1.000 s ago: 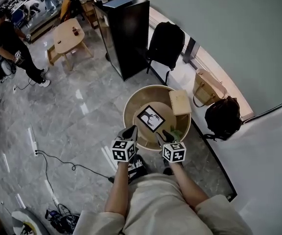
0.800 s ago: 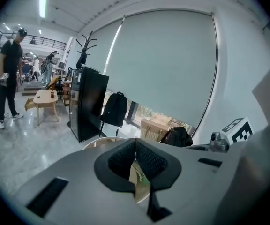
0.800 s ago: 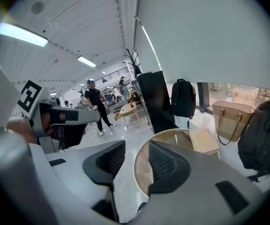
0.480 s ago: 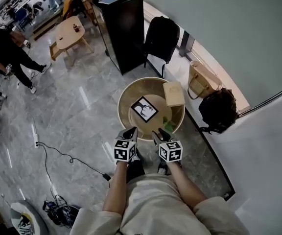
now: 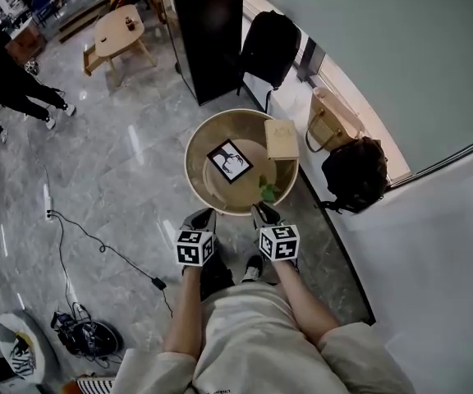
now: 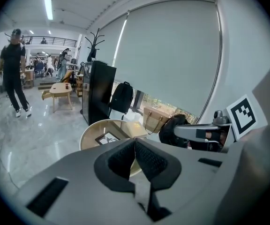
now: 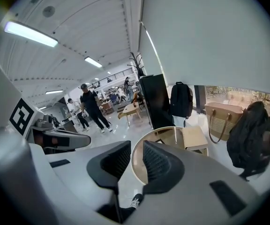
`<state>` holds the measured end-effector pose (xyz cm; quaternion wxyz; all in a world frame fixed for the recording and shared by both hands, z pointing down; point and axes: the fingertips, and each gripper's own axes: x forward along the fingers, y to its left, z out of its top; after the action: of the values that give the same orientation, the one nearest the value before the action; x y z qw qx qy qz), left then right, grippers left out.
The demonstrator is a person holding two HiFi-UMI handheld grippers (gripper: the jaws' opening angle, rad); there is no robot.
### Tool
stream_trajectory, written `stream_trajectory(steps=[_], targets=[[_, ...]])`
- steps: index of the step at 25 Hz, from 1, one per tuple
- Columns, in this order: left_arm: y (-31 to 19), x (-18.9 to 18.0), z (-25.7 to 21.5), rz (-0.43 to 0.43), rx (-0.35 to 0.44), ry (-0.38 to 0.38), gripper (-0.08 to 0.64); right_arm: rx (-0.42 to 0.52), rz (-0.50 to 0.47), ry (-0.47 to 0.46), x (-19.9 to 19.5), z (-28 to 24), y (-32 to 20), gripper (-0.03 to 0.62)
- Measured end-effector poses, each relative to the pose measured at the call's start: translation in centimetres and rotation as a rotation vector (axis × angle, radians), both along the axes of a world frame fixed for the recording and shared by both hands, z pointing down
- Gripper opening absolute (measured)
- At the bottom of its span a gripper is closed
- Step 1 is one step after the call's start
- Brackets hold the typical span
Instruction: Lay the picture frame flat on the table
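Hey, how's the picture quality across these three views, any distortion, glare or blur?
Head view: sharp, edges bent by the wide angle, light streaks glaring on the glossy floor. Left gripper view: heavy fisheye, black corners, ceiling light blown out. Right gripper view: same fisheye and black rim.

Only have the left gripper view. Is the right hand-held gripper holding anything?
Observer: No. The right hand-held gripper has its jaws apart. They have just been closing, with nothing between them.
Operator: Anything by the frame that my jaws are hiding?
Observer: Yes. The head view shows a small green thing on the round table, beside the picture frame, on the side nearer the person.
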<state>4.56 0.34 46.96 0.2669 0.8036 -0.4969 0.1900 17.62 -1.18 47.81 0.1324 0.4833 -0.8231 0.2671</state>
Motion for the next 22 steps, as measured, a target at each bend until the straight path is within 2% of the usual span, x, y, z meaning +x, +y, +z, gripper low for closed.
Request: stream_trajectory(steps=[4, 7, 9, 16, 22], targets=[[1.3, 1.2, 0.7, -0.011, -0.003, 0.015, 0.021, -0.014, -0.019, 0.005, 1.4, 0.4, 1.2, 0.071], [1.2, 1.7, 0.1, -0.024, 0.012, 0.032, 0.021, -0.053, -0.029, -0.091, 1.8, 0.1, 1.5, 0.043], [1.2, 2.0, -0.3, -0.026, 0.019, 0.029, 0.021, -0.061, -0.031, -0.122, 2.1, -0.3, 1.6, 0.040], [1.6, 3.2, -0.8, -0.019, 0.029, 0.004, 0.021, -0.034, -0.073, -0.021, 2.7, -0.4, 2.1, 0.034], [1.7, 3.8, -0.7, -0.011, 0.028, -0.010, 0.021, -0.032, -0.099, -0.008, 2.8, -0.6, 2.2, 0.034]])
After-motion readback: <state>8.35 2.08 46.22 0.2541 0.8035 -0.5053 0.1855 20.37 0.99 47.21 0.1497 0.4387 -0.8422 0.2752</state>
